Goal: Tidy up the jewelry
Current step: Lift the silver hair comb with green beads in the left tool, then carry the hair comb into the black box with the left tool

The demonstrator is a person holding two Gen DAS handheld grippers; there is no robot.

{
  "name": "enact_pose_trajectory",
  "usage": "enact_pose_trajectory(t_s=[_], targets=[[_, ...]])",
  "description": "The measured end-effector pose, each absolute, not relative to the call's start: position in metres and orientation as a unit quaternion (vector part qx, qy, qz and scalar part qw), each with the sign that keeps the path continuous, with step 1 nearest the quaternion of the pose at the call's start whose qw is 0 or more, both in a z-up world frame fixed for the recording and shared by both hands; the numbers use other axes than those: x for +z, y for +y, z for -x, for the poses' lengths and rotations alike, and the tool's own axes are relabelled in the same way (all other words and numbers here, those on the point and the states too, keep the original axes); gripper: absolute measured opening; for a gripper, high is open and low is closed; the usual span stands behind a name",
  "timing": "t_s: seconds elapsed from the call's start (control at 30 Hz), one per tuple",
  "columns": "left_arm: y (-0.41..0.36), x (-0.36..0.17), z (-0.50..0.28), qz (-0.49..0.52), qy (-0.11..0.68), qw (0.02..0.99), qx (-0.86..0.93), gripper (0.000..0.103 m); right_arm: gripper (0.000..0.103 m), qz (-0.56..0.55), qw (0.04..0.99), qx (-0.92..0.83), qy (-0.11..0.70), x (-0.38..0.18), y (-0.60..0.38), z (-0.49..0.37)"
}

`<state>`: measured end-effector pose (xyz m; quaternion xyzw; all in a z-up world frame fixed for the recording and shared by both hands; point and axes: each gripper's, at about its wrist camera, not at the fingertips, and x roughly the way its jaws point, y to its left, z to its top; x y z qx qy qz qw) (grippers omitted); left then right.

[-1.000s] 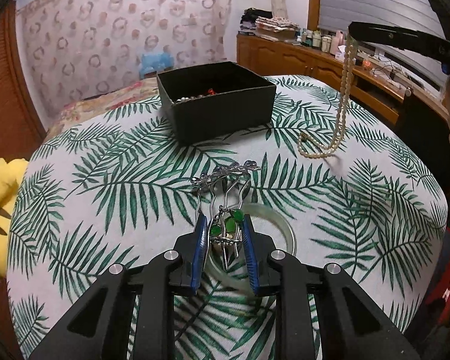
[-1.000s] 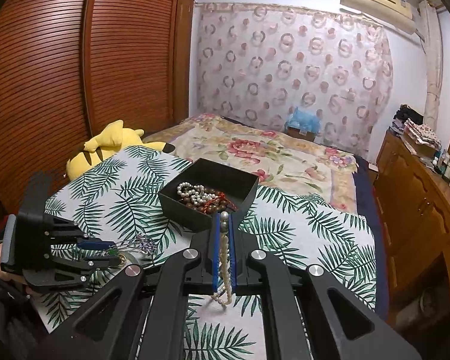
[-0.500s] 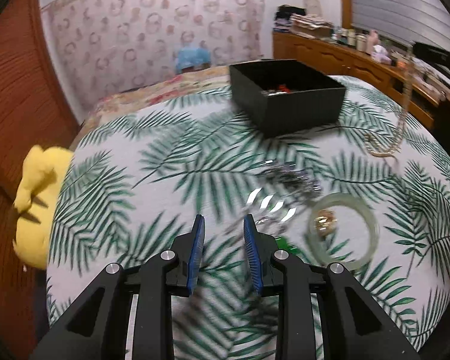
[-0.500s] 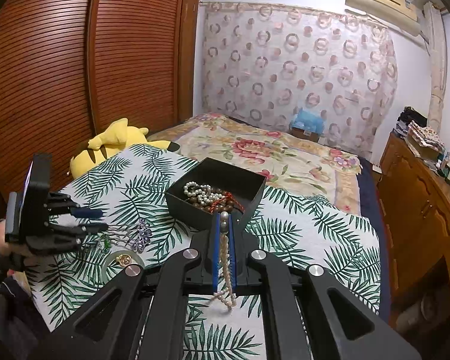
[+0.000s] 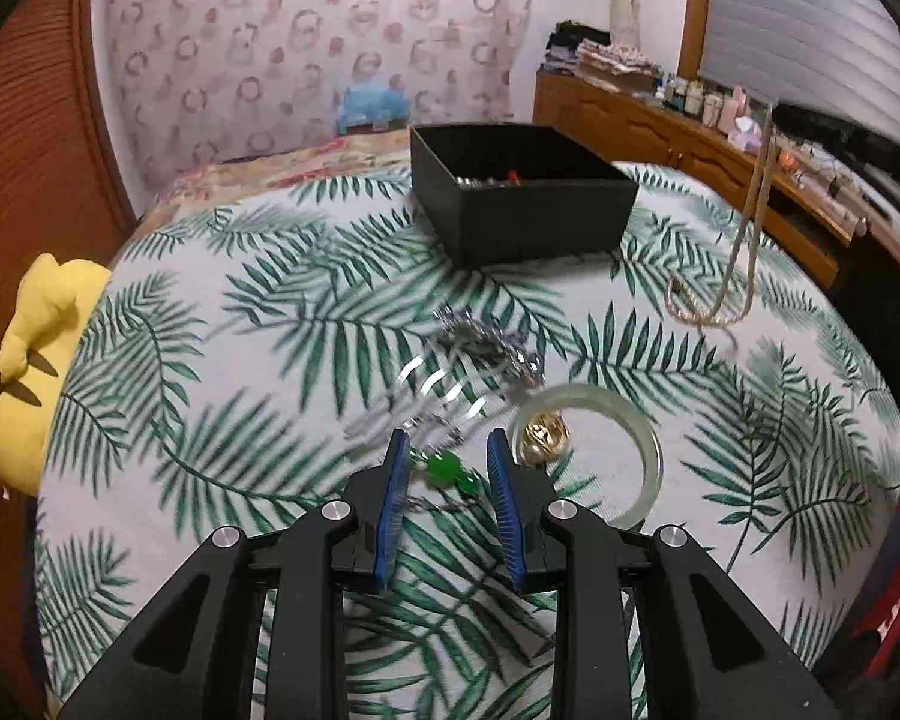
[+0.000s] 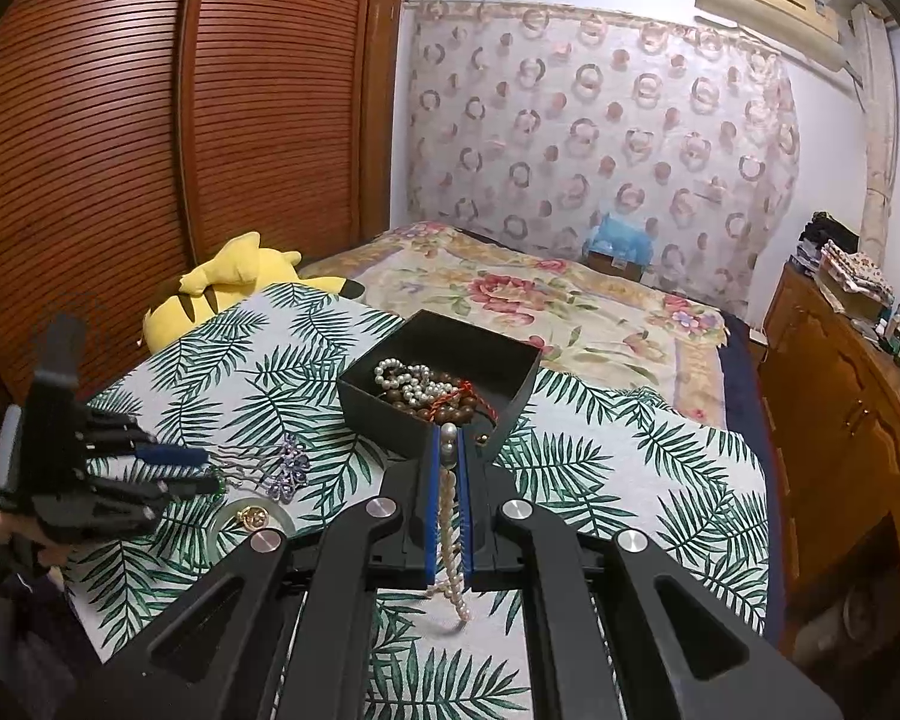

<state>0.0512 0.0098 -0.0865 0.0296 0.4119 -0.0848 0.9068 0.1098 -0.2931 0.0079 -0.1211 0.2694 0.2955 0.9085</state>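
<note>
L gripper swung back over green-bead hairpin, fingers narrow, ungripped — R gripper stayed clamped on pearl necklace, box pending.

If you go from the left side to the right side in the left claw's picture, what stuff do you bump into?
Yellow plush toy → silver hair comb → black box → pale green bangle → hanging pearl necklace.

No readable text — no labels or brands (some blur).
</note>
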Motion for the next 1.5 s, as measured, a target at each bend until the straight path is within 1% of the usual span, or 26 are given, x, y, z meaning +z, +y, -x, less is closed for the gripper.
enact_pose_trajectory(t_s=[0.27,0.33,0.4,0.47,0.5,0.83,0.97,1.2,1.5], targets=[[0.007,-0.099,-0.054,-0.063,0.414,0.907,-0.053,0.026,0.006,0.121,0.908,0.296,0.269,0.008,-0.293,-0.11],[0.011,-0.098,-0.056,-0.056,0.416,0.906,-0.053,0.026,0.006,0.122,0.908,0.297,0.27,0.007,-0.292,-0.109],[0.013,-0.098,-0.056,-0.056,0.416,0.906,-0.053,0.022,0.006,0.124,0.907,0.298,0.271,0.005,-0.289,-0.108],[0.016,-0.098,-0.056,-0.052,0.417,0.906,-0.055,0.012,0.006,0.124,0.907,0.299,0.271,0.005,-0.288,-0.108],[0.018,-0.098,-0.055,-0.051,0.418,0.905,-0.056,0.011,0.006,0.124,0.907,0.299,0.271,0.005,-0.288,-0.108],[0.059,-0.096,-0.038,-0.001,0.406,0.913,-0.047,0.01,0.006,0.124,0.907,0.299,0.271,0.005,-0.284,-0.107],[0.068,-0.074,-0.032,0.003,0.38,0.924,-0.045,0.01,0.006,0.125,0.906,0.301,0.269,0.006,-0.283,-0.106],[0.065,-0.017,-0.026,-0.011,0.325,0.944,-0.053,0.01,0.006,0.121,0.908,0.306,0.258,0.017,-0.279,-0.104],[0.047,0.033,-0.041,-0.023,0.28,0.956,-0.082,0.01,0.006,0.109,0.914,0.317,0.227,0.049,-0.276,-0.113]])
